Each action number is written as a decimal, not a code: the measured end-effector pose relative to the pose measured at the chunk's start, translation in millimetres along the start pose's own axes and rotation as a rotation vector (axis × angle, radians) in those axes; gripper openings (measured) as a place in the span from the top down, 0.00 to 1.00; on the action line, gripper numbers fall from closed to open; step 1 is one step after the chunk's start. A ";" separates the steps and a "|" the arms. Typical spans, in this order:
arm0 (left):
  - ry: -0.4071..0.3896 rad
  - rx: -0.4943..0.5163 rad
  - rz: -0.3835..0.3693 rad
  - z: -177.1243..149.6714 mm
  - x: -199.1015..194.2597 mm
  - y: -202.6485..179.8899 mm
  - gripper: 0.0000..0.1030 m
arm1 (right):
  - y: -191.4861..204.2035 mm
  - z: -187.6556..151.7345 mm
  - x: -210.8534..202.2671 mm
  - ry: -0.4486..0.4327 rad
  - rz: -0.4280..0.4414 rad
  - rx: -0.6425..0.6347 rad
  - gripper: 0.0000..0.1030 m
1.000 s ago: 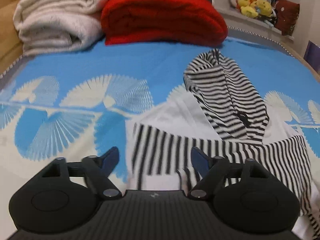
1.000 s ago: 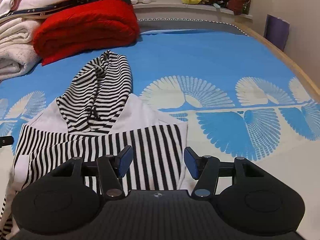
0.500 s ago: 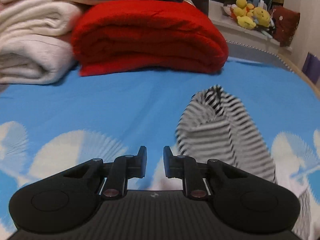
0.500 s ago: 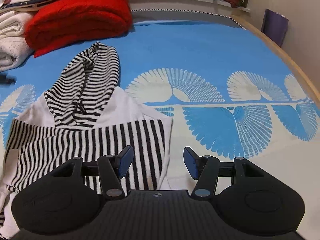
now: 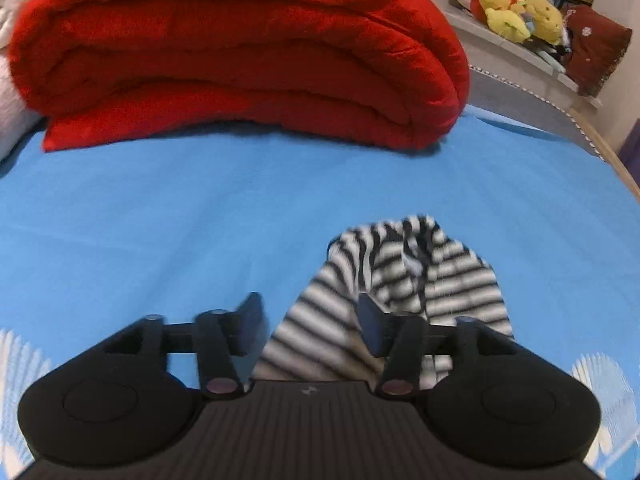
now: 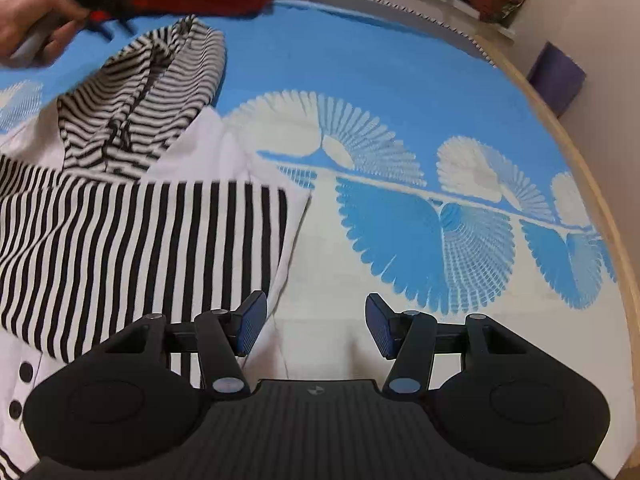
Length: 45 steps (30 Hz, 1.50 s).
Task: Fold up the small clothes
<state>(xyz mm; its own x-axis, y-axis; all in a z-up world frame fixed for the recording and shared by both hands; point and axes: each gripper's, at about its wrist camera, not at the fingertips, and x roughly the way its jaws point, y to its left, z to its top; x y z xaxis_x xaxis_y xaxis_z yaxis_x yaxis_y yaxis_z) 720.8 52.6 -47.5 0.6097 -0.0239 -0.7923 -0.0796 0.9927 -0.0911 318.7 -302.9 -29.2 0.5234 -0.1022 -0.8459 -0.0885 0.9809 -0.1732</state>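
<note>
A small white garment with black-and-white striped sleeves and hood (image 6: 132, 216) lies on the blue patterned bed. Its striped hood (image 5: 404, 276) points toward the far pillows. My left gripper (image 5: 310, 322) is open, low over the hood's near left side, the cloth lying between its fingers. It also shows in the right wrist view as a blurred shape with the hand (image 6: 48, 32) by the hood tip. My right gripper (image 6: 314, 326) is open and empty, just off the garment's right edge over bare sheet.
A folded red blanket (image 5: 240, 52) lies just beyond the hood. White folded bedding (image 5: 12, 92) is left of it. Plush toys (image 5: 516, 16) sit on a ledge at the back right. The bed's wooden edge (image 6: 592, 184) curves along the right.
My left gripper moved forward from the sleeve to the hood, nearly shut midway, and has opened again over the hood. My right gripper shifted slightly right, staying open.
</note>
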 end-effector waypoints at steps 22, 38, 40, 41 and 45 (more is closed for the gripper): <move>-0.321 0.579 -0.327 -171.4 -282.1 -44.0 0.99 | -21.8 21.0 -33.5 -0.121 0.016 0.128 0.46; -0.049 0.053 -0.222 -342.0 -449.8 66.4 0.95 | -53.9 -36.3 -101.0 -0.255 0.250 0.576 0.65; -0.040 -0.076 -0.238 -334.4 -433.8 67.4 0.95 | -53.4 -40.2 -96.9 -0.227 0.300 0.593 0.65; -0.035 -0.120 -0.263 -331.9 -423.7 69.2 0.92 | -50.9 -40.7 -94.7 -0.216 0.321 0.587 0.64; 0.017 -0.208 -0.308 -334.1 -363.2 65.2 0.92 | -36.5 -37.5 -77.8 -0.135 0.381 0.529 0.64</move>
<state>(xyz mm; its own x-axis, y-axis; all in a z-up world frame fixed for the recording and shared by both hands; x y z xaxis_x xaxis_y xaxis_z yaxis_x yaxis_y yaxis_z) 230.7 86.4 32.8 0.6166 -0.3216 -0.7186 -0.0540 0.8933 -0.4462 249.4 -337.0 24.0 0.6424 0.2560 -0.7223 0.1210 0.8969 0.4254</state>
